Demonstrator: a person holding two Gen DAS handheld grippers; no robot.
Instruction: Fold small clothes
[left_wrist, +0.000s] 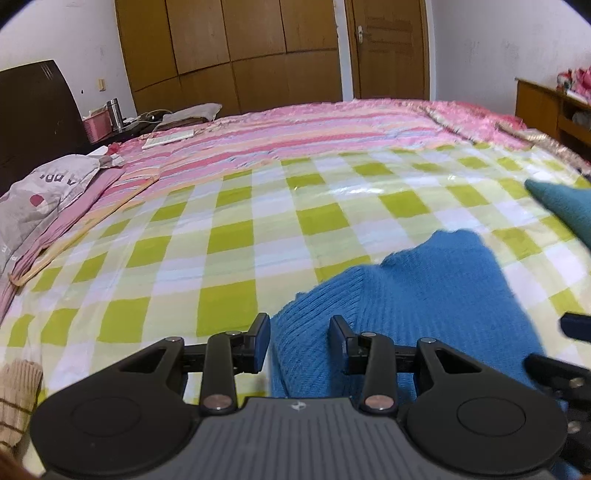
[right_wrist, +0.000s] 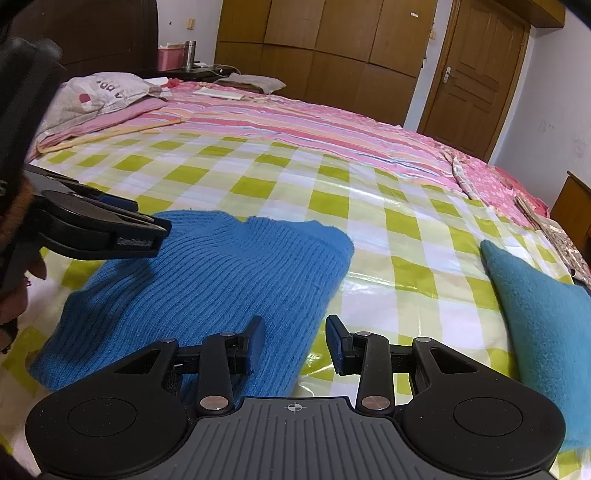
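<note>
A blue ribbed knit sweater (left_wrist: 424, 295) (right_wrist: 207, 280) lies folded and flat on the green-checked cover (left_wrist: 221, 240) (right_wrist: 369, 206). My left gripper (left_wrist: 300, 343) stands open low over the sweater's left part, with knit showing in the gap between its pads but not pinched. In the right wrist view that left gripper (right_wrist: 136, 221) comes in from the left, just above the cloth, held by a hand. My right gripper (right_wrist: 297, 345) is open over the sweater's right edge, with nothing pressed between its fingers.
A teal cloth (right_wrist: 546, 332) (left_wrist: 565, 210) lies to the right of the sweater. A beige striped knit piece (left_wrist: 14, 387) sits at the near left. A grey pillow (left_wrist: 37, 195) (right_wrist: 96, 96) and a wooden stick (left_wrist: 74, 236) lie far left on the pink striped sheet (left_wrist: 314, 125).
</note>
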